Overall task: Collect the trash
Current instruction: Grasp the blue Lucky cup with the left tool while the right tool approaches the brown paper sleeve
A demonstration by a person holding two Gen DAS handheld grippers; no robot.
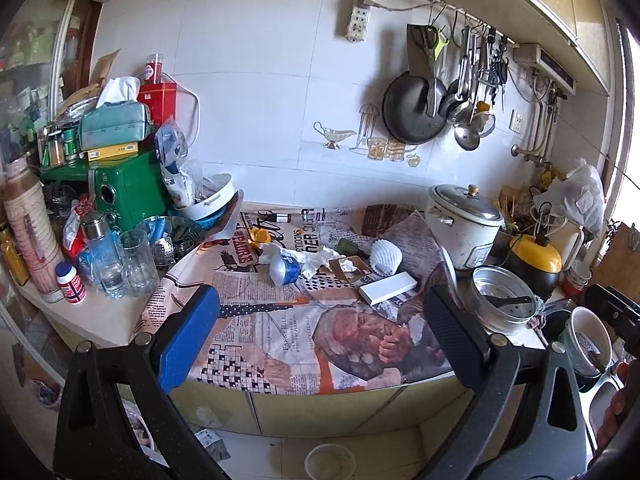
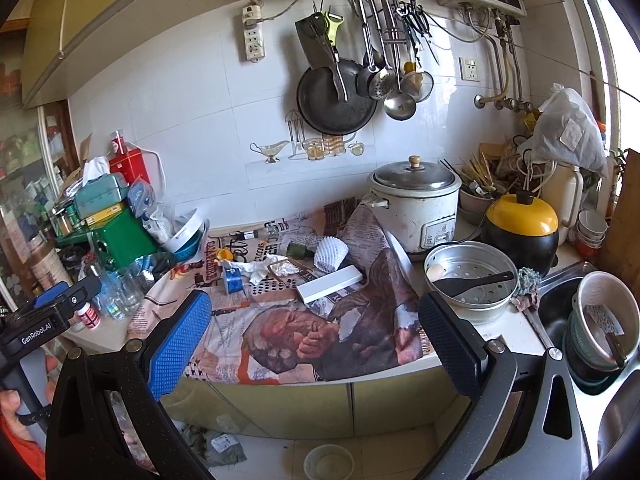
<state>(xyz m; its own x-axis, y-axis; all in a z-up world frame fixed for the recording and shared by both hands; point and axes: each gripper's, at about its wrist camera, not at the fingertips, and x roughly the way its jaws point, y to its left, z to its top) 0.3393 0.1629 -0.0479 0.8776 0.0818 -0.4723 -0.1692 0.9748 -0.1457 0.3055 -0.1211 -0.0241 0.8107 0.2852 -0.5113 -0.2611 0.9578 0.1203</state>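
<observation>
Both grippers hung in front of the counter edge, above the floor. Nearest the left wrist camera, the left gripper (image 1: 320, 332) stood with its blue-padded finger and black-padded finger spread wide, nothing between them. The right gripper (image 2: 316, 328) was likewise spread wide and held nothing.

Beyond them lay a newspaper-print cloth (image 1: 280, 332) covering the countertop. The trash sat in a loose cluster toward the middle and back of that cloth: a tipped blue-and-white plastic cup (image 1: 285, 269), a crumpled white tissue (image 1: 316, 258) touching it on the right, a bit of orange peel (image 1: 258, 235) behind it, a white foam fruit net (image 1: 386, 257) further right, and a flat white rectangular box (image 1: 387, 287) lying in front of the net. None of it touched either gripper.

To the right of the cloth stood a white rice cooker with a steel lid (image 2: 416, 204), and in front of it a perforated aluminium steamer pan (image 2: 470, 280) holding a black spatula. On the left, clear drinking glasses (image 1: 138, 260) stood beside a green metal box (image 1: 130, 190).
</observation>
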